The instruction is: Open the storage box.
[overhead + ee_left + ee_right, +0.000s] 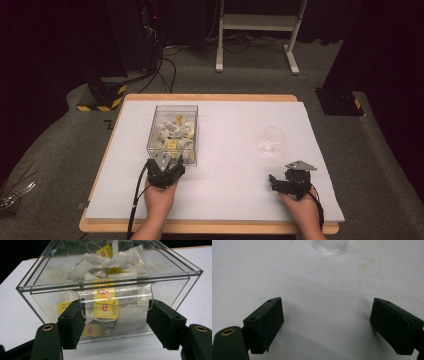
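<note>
Your left claw (113, 322) stood wide open at the clear box (110, 277) near the counter's left edge, gripping nothing. Its tea bags (105, 307) looked light, soft and easily torn; taking one by its yellow tag seemed safest. Your right claw (325, 322) stood open and empty.

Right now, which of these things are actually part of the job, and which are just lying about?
Part of the job:
- clear box of tea bags, right in front of the open left claw
- small clear glass, ahead of the open right claw

Just lying about:
- white stand on the floor
- cables
- yellow-and-black striped base
</note>
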The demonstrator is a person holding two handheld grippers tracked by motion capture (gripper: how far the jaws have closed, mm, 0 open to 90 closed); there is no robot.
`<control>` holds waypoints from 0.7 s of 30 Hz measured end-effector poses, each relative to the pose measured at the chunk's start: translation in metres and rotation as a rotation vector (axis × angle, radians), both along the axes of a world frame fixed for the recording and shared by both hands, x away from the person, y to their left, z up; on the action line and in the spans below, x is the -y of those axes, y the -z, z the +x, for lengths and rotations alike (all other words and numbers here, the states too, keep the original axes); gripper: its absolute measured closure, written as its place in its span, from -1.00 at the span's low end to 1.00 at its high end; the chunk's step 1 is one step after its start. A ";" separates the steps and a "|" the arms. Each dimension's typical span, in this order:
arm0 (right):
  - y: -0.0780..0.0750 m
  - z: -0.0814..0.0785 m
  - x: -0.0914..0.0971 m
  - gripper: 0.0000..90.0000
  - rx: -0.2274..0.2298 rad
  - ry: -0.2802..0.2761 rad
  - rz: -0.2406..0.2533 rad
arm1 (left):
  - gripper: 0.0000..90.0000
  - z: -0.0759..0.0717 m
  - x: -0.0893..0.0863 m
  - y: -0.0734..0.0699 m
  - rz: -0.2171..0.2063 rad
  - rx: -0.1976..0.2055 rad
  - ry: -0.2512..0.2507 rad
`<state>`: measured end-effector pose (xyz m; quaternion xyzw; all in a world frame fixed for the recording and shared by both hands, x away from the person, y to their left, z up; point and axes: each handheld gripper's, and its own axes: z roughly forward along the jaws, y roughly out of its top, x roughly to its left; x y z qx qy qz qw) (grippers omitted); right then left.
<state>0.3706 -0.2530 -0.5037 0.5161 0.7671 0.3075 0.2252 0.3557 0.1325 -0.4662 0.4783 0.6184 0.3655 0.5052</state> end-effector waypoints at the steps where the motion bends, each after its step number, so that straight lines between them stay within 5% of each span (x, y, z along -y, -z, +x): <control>1: 0.000 0.000 0.000 -0.75 0.000 0.000 0.000 | -0.28 -0.001 0.000 0.000 -0.003 0.002 -0.001; 21: 0.000 0.000 0.000 -0.75 0.001 -0.001 0.000 | -0.28 -0.016 0.000 0.000 0.000 0.001 0.009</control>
